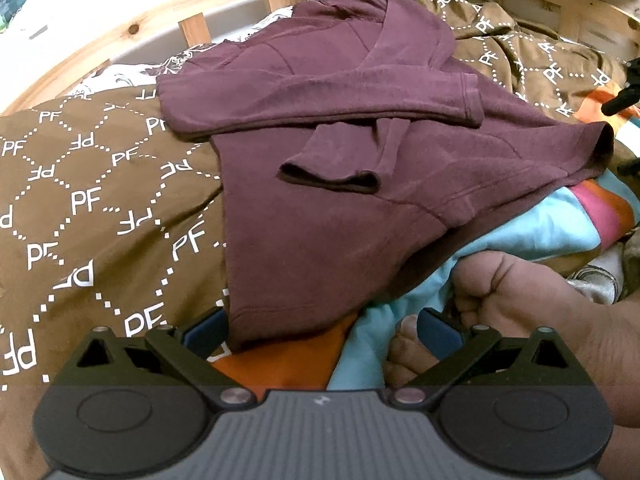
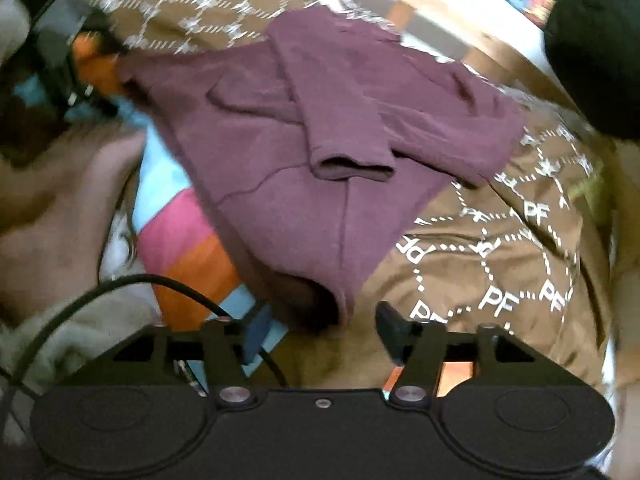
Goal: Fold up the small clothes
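Note:
A small maroon long-sleeved top lies on the bed with both sleeves folded across its body. It also shows in the right wrist view. My left gripper is open at the top's near hem corner, which lies between the fingers, untouched by the blue pads. My right gripper is open at the other hem corner, which sits between the fingers. The right wrist view is blurred by motion.
A brown quilt with white "PF" print covers the bed. A striped blue, pink and orange cloth lies under the top. The person's bare foot rests by my left gripper. A wooden bed rail runs behind. A black cable crosses near my right gripper.

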Available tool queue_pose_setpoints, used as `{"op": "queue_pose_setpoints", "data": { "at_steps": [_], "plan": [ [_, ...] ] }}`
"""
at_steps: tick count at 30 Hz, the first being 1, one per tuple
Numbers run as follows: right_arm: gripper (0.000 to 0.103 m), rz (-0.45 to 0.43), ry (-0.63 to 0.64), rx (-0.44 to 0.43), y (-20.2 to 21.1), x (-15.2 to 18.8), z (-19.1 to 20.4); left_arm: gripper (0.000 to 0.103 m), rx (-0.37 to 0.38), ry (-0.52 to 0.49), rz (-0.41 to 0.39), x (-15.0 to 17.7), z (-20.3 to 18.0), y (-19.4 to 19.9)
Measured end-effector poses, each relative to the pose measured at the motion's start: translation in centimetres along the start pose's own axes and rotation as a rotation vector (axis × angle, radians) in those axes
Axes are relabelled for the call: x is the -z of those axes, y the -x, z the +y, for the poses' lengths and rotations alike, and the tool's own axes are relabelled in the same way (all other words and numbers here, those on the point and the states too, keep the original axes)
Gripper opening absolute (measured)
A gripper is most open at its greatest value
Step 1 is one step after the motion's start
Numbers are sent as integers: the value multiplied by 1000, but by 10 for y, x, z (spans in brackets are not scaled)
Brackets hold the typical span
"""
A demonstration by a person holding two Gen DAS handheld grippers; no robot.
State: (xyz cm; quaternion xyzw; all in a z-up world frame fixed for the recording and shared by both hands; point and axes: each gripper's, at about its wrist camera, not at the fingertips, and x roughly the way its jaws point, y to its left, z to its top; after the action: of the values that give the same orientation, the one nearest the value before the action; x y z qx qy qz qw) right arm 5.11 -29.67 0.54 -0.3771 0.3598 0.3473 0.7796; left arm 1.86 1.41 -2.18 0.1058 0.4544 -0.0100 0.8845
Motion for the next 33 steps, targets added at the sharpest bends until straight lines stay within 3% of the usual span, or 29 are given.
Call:
{"op": "queue_pose_setpoints", "data": {
  "at_steps": [5,7,11,12,13,15,24,27,33],
  "plan": [
    [76,76,90,26,-22,-6,10,102,1,12,-1,-2,2,-1],
    [79,67,126,52,-29,-9,16,102,0,4,1,-3,1,-3],
    [77,7,203,125,-35,-14,24,102,-12,-15,-5,-5,-3,-5],
    [67,-10,218,130,-35,-15,26,102,-12,-15,-6,-5,-3,-5],
    [43,-22,223,123,-35,-16,27,102,-11,-15,-8,-6,-3,-5],
    [8,-42,204,106,-34,-18,25,102,-12,-15,-14,-7,-4,-6],
    [4,-225,-97,12,3,-51,-26,102,-11,-119,-61,-18,-34,-14],
    [4,-277,-174,-7,14,-62,-43,103,-51,-155,-80,-20,-40,-17],
    [3,-338,-213,8,24,-73,-58,98,-9,-51,-61,-22,-26,-21]
  ]
}}
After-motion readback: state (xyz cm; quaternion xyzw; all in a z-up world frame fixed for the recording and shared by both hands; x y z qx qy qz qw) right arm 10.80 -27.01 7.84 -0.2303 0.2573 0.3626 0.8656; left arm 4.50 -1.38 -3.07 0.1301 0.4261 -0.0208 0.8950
